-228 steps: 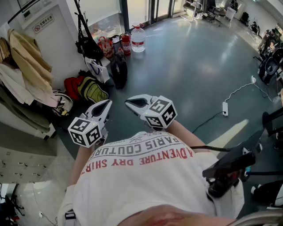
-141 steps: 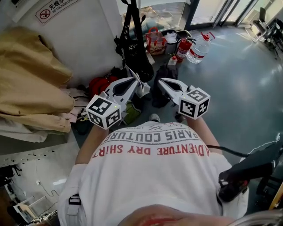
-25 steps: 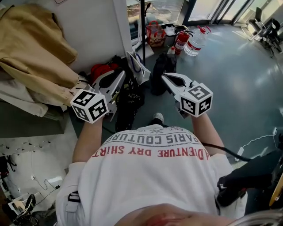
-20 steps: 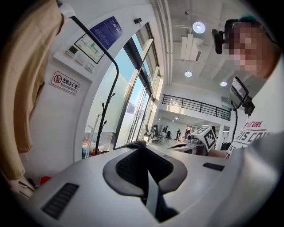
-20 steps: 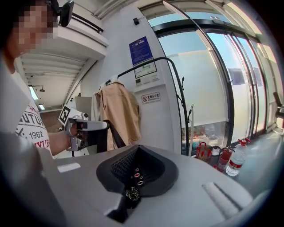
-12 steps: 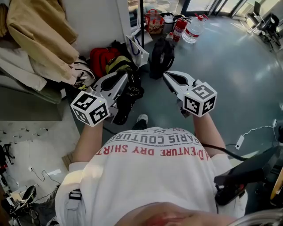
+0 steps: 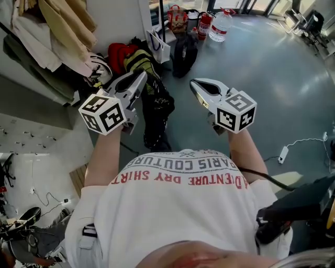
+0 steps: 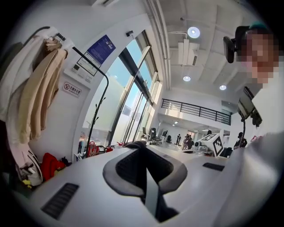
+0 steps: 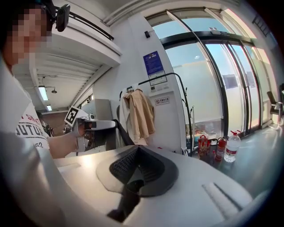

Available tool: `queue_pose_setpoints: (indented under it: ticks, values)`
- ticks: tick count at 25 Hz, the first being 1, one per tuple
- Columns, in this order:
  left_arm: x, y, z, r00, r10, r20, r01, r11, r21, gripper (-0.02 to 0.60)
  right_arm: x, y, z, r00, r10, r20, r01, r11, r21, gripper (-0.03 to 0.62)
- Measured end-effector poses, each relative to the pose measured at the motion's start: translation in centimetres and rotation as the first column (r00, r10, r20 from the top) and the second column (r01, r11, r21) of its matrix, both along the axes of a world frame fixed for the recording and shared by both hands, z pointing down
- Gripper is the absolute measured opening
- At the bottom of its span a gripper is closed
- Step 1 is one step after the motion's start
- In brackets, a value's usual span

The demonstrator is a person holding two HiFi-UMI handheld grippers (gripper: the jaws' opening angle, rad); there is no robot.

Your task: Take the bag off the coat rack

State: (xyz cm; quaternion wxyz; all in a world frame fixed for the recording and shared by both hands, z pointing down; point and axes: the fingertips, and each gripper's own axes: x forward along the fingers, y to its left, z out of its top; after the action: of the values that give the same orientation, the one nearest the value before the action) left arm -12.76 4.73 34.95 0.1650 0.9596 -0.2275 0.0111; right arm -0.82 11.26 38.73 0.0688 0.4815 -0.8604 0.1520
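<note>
The black bag [image 7: 157, 112] hangs by its strap from my left gripper [image 7: 140, 78], which is shut on the strap, clear of the floor. In the left gripper view the jaws [image 8: 137, 144] are closed with a dark strip between the pads. The coat rack [image 7: 161, 15] is a thin black pole standing far ahead by the glass doors; its curved pole [image 8: 95, 119] also shows in the left gripper view. My right gripper [image 7: 194, 86] is level beside the left, shut and holding nothing. The right gripper view shows its closed pads [image 9: 138, 148], the left gripper [image 9: 95, 128] and the strap [image 9: 122, 133].
Round the rack's foot are a white shopping bag [image 7: 159, 44], a black bag [image 7: 184, 52], a red backpack [image 7: 118, 52], a red carrier [image 7: 178, 18], a fire extinguisher [image 7: 204, 23] and a water bottle [image 7: 220, 26]. Coats [image 7: 57, 31] hang at the left. A power strip [image 7: 283, 154] lies at the right.
Both grippers and the hanging bag have drawn back from the coat rack; the rack and floor clutter have slid toward the top of the head view.
</note>
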Motion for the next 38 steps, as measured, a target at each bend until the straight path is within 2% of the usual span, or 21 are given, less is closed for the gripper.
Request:
queue_pose_setpoints:
  ticks: [6, 14, 24, 38]
  values:
    - [-0.4, 7.6, -2.6, 0.999, 0.045, -0.017, -0.046, 0.998, -0.034, 0.026, -1.2, 6.3, -3.1, 1.000, 0.000, 0.018, 0.000, 0.999, 0.033, 0.002]
    - [-0.9, 12.7, -4.3, 0.995, 0.103, 0.017, -0.104, 0.994, 0.034, 0.026, -3.2, 9.7, -4.6, 1.000, 0.010, 0.018, -0.011, 0.998, 0.054, 0.002]
    - [-0.9, 13.7, -6.0, 0.994, 0.111, 0.014, -0.111, 0.992, 0.056, 0.026, -3.4, 10.7, -6.5, 0.999, 0.006, 0.037, -0.008, 0.998, 0.064, 0.002]
    - [-2.6, 15.0, -5.4, 0.993, 0.117, 0.027, -0.118, 0.992, 0.049, 0.026, -6.2, 11.4, -6.6, 0.998, -0.038, 0.048, 0.035, 0.998, 0.061, 0.000]
